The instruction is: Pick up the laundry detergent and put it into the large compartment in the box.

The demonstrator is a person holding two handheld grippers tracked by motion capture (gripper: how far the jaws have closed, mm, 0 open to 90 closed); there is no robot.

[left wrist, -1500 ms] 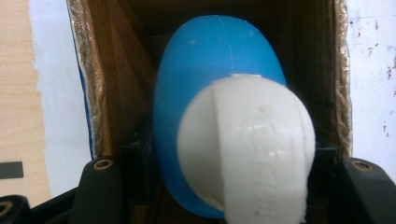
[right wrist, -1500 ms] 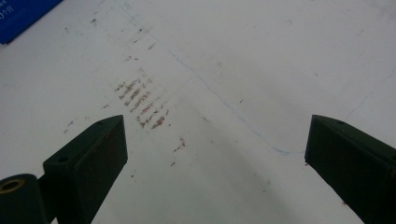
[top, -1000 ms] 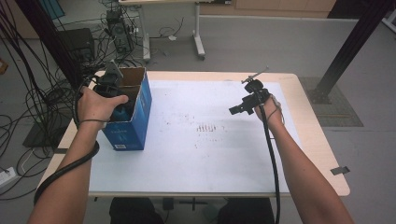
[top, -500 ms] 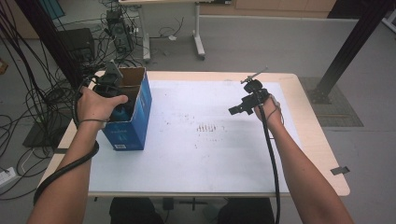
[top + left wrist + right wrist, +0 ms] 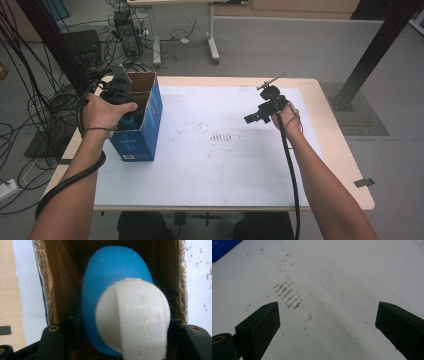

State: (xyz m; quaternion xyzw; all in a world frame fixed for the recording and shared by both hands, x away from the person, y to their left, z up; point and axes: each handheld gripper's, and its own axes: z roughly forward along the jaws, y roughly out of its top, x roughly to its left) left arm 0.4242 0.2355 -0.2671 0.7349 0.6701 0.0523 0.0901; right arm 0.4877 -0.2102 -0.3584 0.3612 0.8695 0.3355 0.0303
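Cardboard walls of the blue box stand at the table's left end in the high view, open at the top, and my left hand holds the left gripper down into that opening. My right hand holds the right gripper well apart from the box, above the stained white mat, pointing toward the table's middle.

Along my left gripper view, a blue and white egg-shaped object sits between my jaws inside the box's brown inner walls. Its white end faces the camera and bears raised lettering; its blue end points deeper into the box. My jaws press against its two sides, clamped on it.

Along my right gripper view, my jaws stand wide apart with nothing between them, and the right gripper hangs over bare mat marked with reddish-brown scuff marks and a thin blue line. A corner of the box shows top left.
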